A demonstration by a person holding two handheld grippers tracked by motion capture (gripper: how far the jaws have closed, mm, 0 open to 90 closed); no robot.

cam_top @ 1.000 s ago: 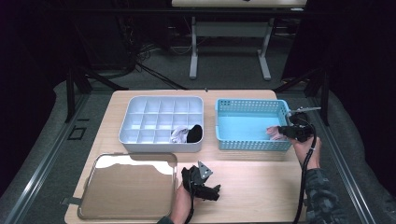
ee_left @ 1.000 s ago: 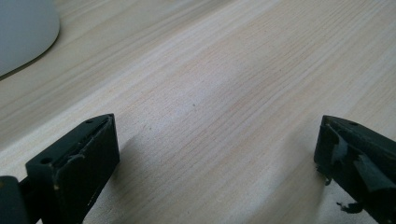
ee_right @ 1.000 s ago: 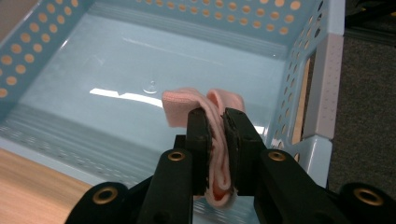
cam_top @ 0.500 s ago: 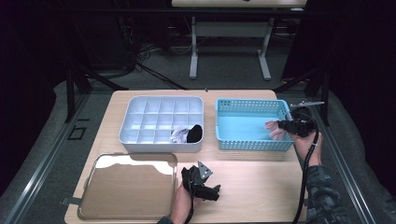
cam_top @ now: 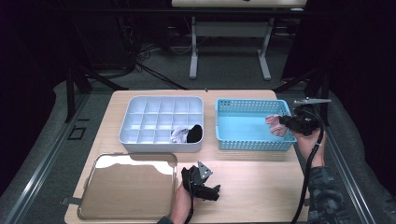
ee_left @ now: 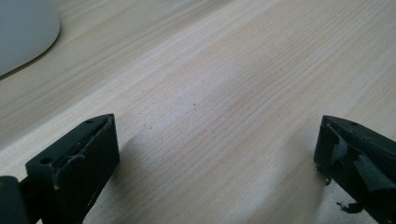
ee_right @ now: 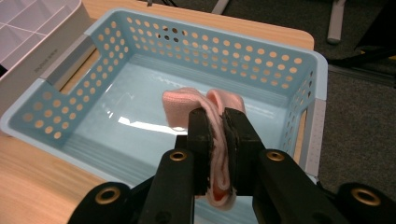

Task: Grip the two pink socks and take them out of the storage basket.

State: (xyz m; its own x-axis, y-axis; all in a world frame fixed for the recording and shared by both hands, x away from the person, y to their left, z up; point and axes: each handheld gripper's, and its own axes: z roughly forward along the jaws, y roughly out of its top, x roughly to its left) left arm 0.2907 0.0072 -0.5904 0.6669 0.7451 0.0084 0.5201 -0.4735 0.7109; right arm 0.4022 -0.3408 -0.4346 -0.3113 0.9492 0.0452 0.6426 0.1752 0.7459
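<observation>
A folded pink cloth (ee_right: 187,108) is pinched between the two black jaws of my right gripper (ee_right: 215,122), which is shut on it and holds it above the light blue perforated basket (ee_right: 56,126). From above, the pink cloth (cam_top: 274,124) hangs at the basket's (cam_top: 243,144) right end with the right gripper (cam_top: 286,125) beside it. My left gripper (cam_top: 211,192) rests low at the table's front middle; its jaws stand wide apart over bare wood (ee_left: 210,107), open with nothing between them.
A white divided organiser tray (cam_top: 135,136) sits left of the basket, with a white cloth (cam_top: 178,134) and a black cloth (cam_top: 195,133) in its front right cells. A shiny metal tray (cam_top: 126,186) lies at the front left. Table legs stand behind.
My right gripper has risen with the pink cloth, lifting it higher over the basket's right end. The left gripper has stayed where it was.
</observation>
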